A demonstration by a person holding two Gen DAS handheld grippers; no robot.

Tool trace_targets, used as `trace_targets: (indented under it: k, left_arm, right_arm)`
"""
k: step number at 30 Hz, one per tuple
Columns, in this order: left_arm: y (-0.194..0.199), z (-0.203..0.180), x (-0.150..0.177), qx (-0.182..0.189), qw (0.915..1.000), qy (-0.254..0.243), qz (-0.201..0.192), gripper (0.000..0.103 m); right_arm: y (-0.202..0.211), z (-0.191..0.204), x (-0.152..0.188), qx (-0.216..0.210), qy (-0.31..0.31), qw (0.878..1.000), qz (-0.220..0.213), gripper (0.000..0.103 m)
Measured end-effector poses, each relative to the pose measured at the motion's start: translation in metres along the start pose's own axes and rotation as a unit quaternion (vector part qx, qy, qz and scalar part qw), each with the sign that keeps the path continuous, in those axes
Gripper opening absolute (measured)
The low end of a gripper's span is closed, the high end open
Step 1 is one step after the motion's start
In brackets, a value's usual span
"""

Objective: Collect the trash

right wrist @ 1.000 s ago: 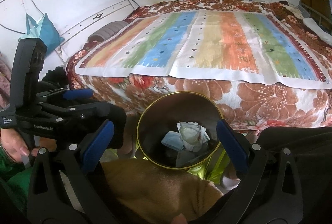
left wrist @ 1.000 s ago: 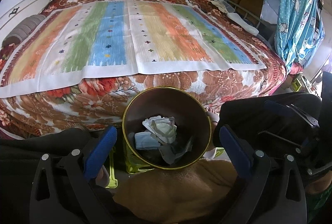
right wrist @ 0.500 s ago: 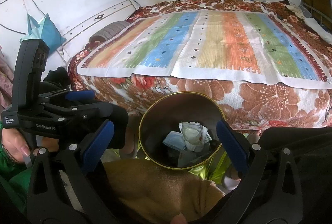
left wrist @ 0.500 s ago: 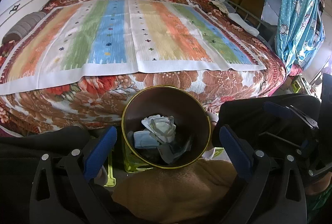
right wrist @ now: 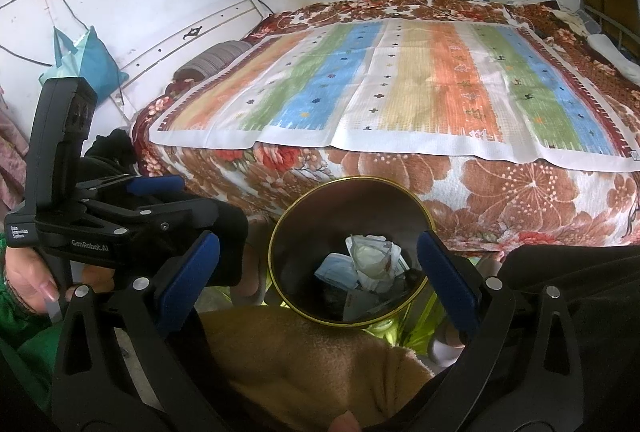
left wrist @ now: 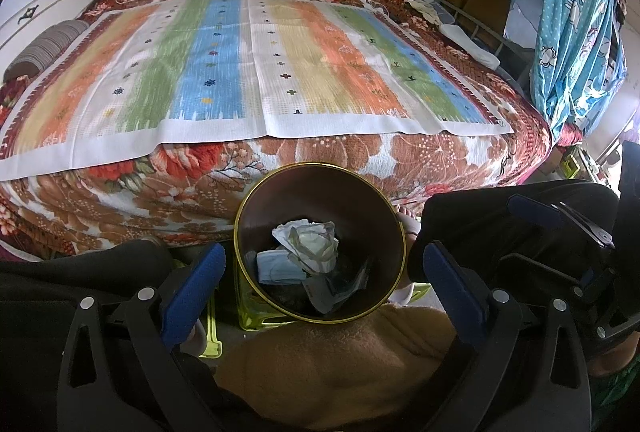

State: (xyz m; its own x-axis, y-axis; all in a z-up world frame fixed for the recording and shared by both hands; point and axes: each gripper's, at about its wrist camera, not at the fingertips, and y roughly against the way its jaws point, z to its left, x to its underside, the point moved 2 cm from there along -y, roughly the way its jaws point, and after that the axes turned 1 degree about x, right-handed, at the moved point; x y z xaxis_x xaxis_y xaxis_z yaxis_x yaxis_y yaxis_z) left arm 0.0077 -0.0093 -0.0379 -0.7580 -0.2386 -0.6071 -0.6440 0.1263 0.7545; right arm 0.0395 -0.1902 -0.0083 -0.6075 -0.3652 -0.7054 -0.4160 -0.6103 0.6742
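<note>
the trash bin [left wrist: 320, 244], a round dark can with a gold rim, stands upright on the floor just in front of the bed [left wrist: 360, 160], mouth facing up toward both cameras. inside it lie a crumpled white wrapper [left wrist: 310, 242], a pale blue face mask [left wrist: 276, 268] just left of the wrapper, and darker scraps below them. a striped mat [left wrist: 256, 72] covers the bed behind the bin. a tan fleece cloth [left wrist: 332, 364] bulges up at the near side of the bin and hides part of its rim. yellow-green plastic [left wrist: 252, 316] shows at the bin's foot. the left gripper [left wrist: 324, 286] hovers over the bin, fingers spread wide and empty; the right gripper [right wrist: 318, 278] does the same. in the right wrist view the left gripper's body reads "genrobot.ai" [right wrist: 90, 244], held by a hand [right wrist: 28, 280] left of the bin. a blue patterned cloth [left wrist: 576, 32] hangs to the right of the bed.
</note>
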Motion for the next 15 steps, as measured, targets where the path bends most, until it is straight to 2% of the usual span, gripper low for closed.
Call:
trace_targets:
  k: [15]
  left_arm:
    - [-0.0008, -0.0016, 0.0031, -0.003, 1.0, 0.0, 0.002, 0.097]
  right_arm:
    - [0.0004, -0.0006, -0.0002, -0.001, 0.0, 1.0, 0.0, 0.094]
